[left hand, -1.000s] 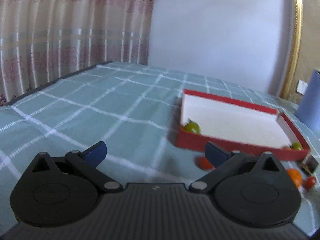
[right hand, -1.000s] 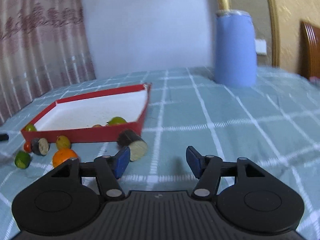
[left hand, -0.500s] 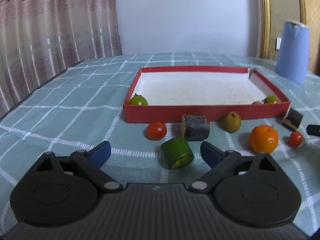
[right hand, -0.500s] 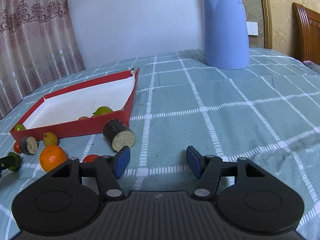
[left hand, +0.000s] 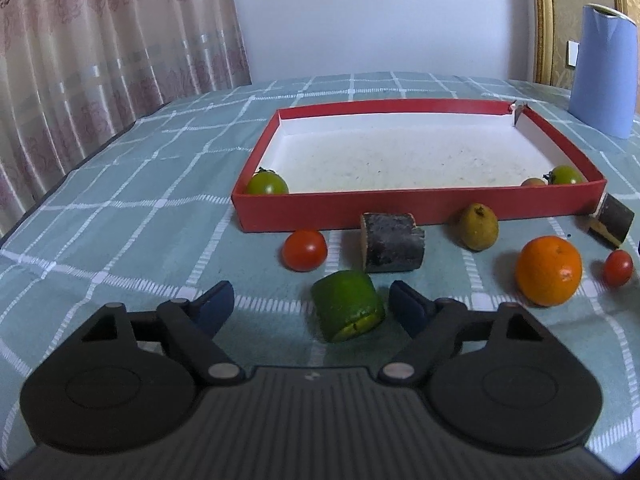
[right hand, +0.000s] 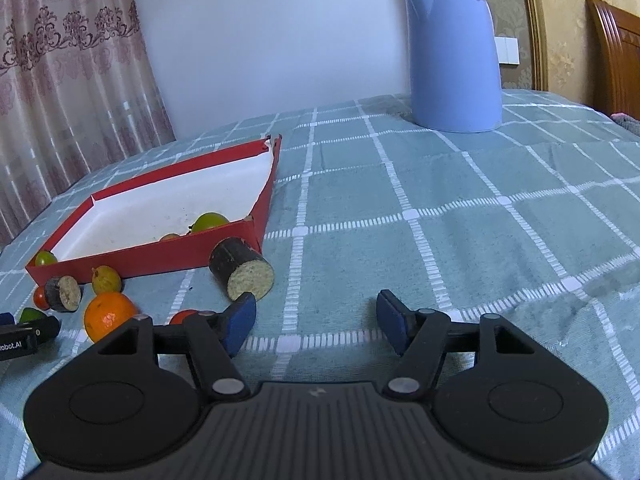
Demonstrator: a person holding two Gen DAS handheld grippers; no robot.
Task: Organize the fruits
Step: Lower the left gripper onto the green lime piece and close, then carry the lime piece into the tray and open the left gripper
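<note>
A red tray (left hand: 416, 207) with a white floor holds a green tomato (left hand: 267, 183) at its near left corner and another green tomato (left hand: 566, 175) at the near right. In front of it lie a red tomato (left hand: 305, 250), a dark cut piece (left hand: 391, 241), a yellow-green fruit (left hand: 478, 227), an orange (left hand: 548, 270), a small red tomato (left hand: 618, 267) and a green cut piece (left hand: 348, 305). My left gripper (left hand: 310, 306) is open, the green piece between its fingers near the right one. My right gripper (right hand: 316, 318) is open and empty, right of a dark cut piece (right hand: 242, 268).
A blue kettle (right hand: 454, 54) stands at the back right on the checked teal cloth (right hand: 460, 208). Curtains (left hand: 100, 52) hang along the left. The tray also shows in the right wrist view (right hand: 160, 256), with the orange (right hand: 109, 316) beside it.
The left gripper swung round to face the tray and moved in on the green cut piece. The right gripper moved slightly forward and steadied.
</note>
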